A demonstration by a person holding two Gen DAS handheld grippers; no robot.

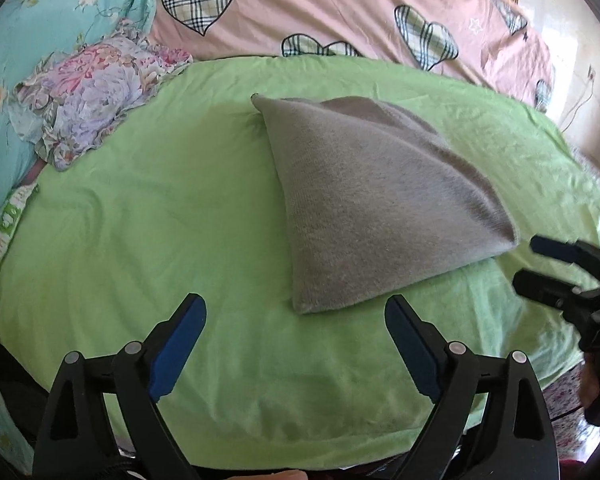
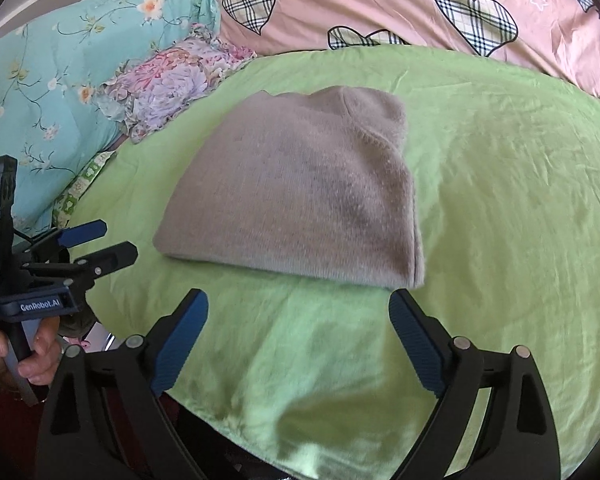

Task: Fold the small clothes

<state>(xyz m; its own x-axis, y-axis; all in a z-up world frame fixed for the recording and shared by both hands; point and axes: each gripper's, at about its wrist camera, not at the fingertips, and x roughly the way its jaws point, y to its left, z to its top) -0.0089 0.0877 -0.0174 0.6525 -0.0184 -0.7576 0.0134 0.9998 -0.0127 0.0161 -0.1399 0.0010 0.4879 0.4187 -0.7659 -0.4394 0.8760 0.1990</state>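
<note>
Soft cloth everywhere I look, hard plastic in my hands.

The grey garment [image 2: 300, 200] I see is a fuzzy, matt knit; the green sheet [image 2: 500, 208] under it is smooth, lightly creased cloth with a faint sheen. My left gripper [image 1: 296, 312] and right gripper [image 2: 299, 308] look like matt black plastic with ribbed blue pads [image 2: 180, 344] and dull metal pins.

Your folded garment [image 2: 296, 196]: plain grey knit. Sheet [image 2: 500, 208] under it: light green, no print. Quilt [image 2: 380, 4]: pink with plaid hearts. Bedding [image 2: 48, 68]: turquoise, floral sprigs. Frilled pillow [image 2: 172, 84]: lilac-pink flowers. Your gripper pads [image 2: 180, 344]: blue on black.
</note>
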